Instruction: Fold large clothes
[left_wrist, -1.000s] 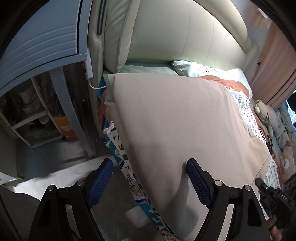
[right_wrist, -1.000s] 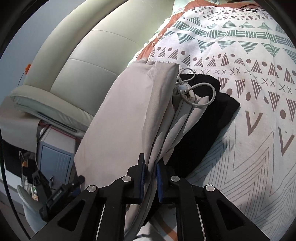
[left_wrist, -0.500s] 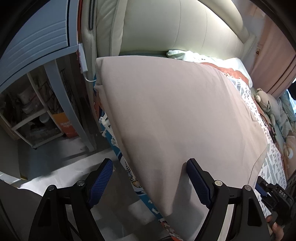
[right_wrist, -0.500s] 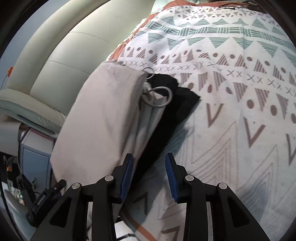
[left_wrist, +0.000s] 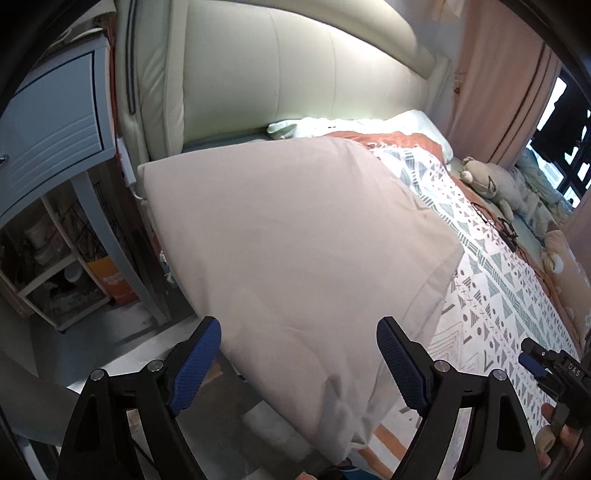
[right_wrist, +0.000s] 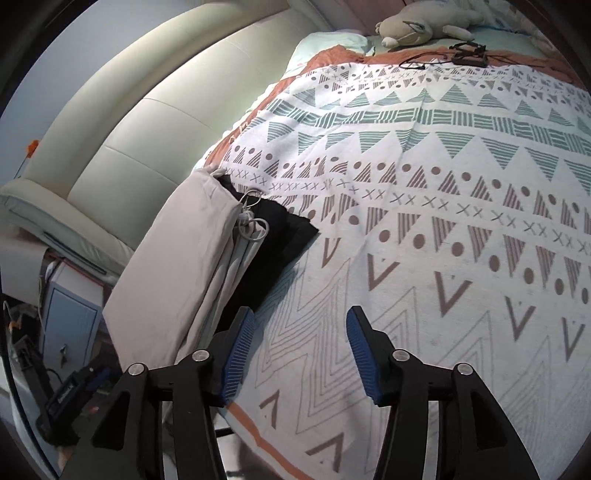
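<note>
Patterned bedspread (right_wrist: 424, 229) covers the bed, with a folded beige garment (left_wrist: 295, 240) lying at its edge below the cream headboard (left_wrist: 295, 74).
Beneath the garment a black cloth (right_wrist: 273, 243) shows, a white drawstring (right_wrist: 251, 221) looped on top. Left gripper (left_wrist: 299, 363) stands spread wide, the garment's near corner between its blue pads but unpressed. Right gripper (right_wrist: 295, 354) has just been opening; only bedspread lies between its jaws, the garment just beside its left finger.
</note>
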